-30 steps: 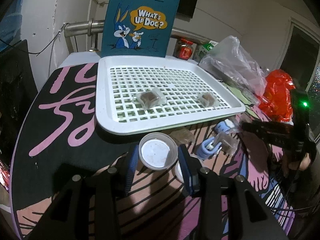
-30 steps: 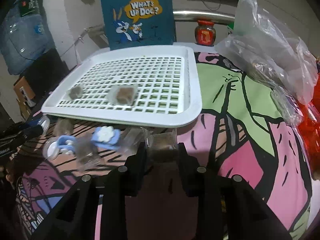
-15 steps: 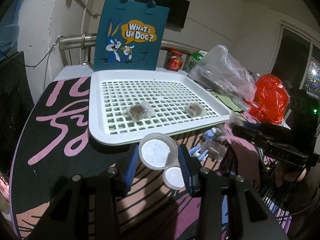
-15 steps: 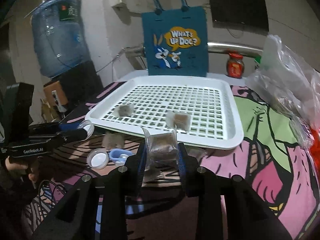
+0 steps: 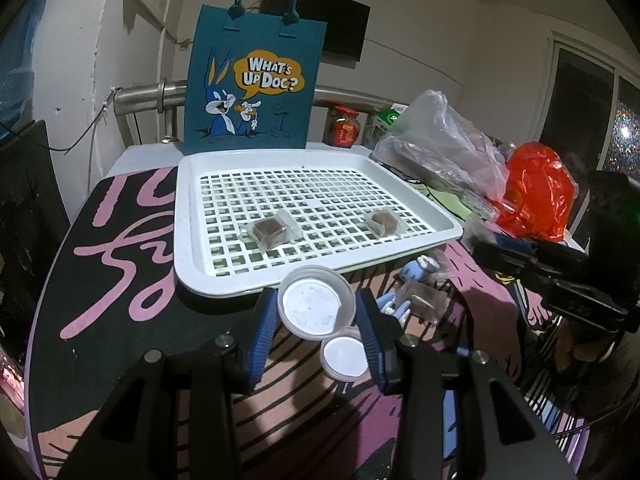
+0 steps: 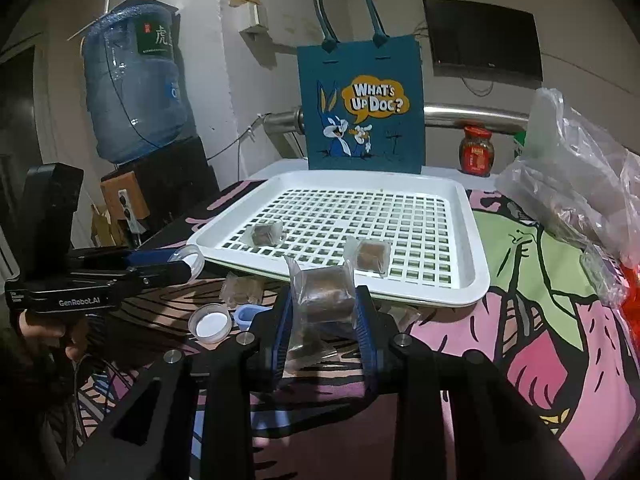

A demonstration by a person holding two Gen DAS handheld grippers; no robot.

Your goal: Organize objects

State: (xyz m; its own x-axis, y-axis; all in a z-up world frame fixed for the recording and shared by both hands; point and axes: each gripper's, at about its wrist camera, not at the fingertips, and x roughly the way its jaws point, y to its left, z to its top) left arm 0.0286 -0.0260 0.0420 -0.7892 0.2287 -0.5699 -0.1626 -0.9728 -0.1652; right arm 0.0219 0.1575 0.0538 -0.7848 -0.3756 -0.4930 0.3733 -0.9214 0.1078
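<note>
Pink, black and green cartoon print covers the counter (image 6: pixel 520 280), which carries everything in view. At its far edge a teal tote bag (image 5: pixel 252 92) printed with a rabbit stands upright, just behind a white slotted tray (image 5: pixel 188 240). To the right of the tray lie a crumpled clear plastic bag (image 5: pixel 440 140) and a red bag (image 5: pixel 536 196), with a red-lidded jar (image 6: pixel 476 152) behind them.

Two wrapped brown cubes lie in the tray, well apart: one near its middle (image 5: pixel 272 230), one toward its right edge (image 5: pixel 384 220).

Each hand grips a tool. The left tool (image 5: pixel 316 316) is clamped on a small clear cup (image 5: pixel 316 306), held off the counter just in front of the tray's near rim. A second small cup (image 5: pixel 345 356) sits on the counter below it. The right tool (image 6: pixel 324 312) is clenched on a wrapped brown cube (image 6: pixel 326 292), held up off the counter at the tray's near edge.

Beside the second cup on the counter lie a blue-and-white clip-like piece (image 5: pixel 416 270) and more wrapped cubes (image 5: pixel 424 302).
</note>
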